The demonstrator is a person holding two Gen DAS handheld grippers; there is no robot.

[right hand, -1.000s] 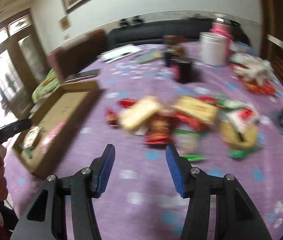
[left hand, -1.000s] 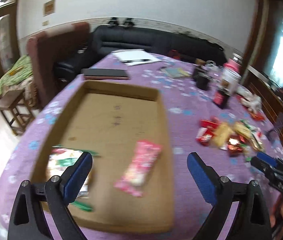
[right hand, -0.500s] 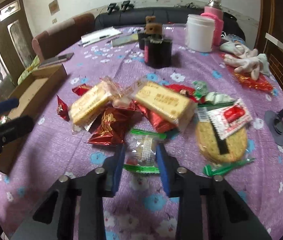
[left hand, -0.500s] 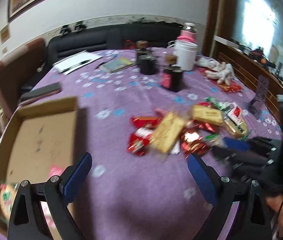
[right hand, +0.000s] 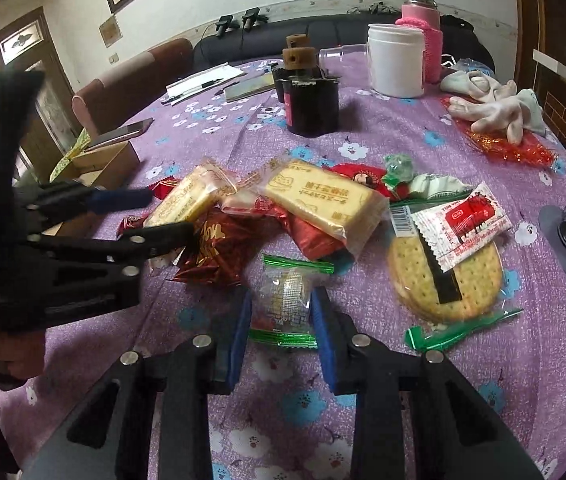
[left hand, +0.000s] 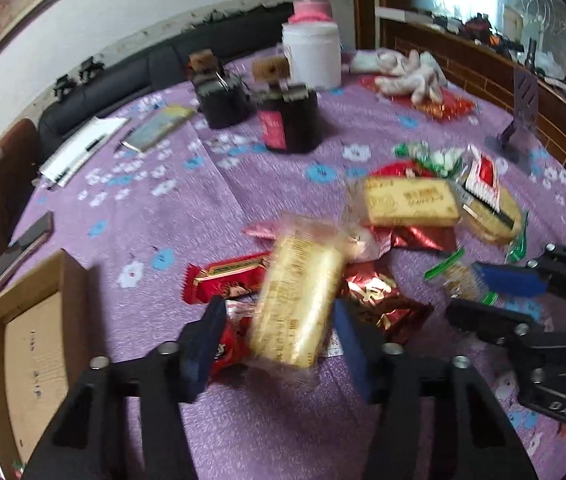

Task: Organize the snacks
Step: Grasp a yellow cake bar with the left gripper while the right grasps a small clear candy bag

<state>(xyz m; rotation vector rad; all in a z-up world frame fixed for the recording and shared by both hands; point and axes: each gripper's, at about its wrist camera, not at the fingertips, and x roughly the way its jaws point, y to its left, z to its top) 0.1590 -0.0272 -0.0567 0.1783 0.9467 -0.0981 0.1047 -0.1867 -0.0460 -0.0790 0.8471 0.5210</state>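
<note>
My left tongs [left hand: 279,336] are closing around the yellow cake pack [left hand: 297,300] in the snack pile on the table [left hand: 187,200]; right tongs [right hand: 281,316] pinch the small green-edged packet [right hand: 287,300]. Slippery wrappers could slide out

white jar [right hand: 395,60], pink flask [right hand: 421,20], dark canister [right hand: 313,106], gloves [right hand: 495,110], papers [right hand: 203,80] on purple tablecloth [right hand: 363,400]

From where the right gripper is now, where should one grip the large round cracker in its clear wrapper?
Grip the large round cracker across its rim from above, toward the near edge. It lies flat on the purple tablecloth, and the red-and-white sachet and a black strip cover the far part.
</note>
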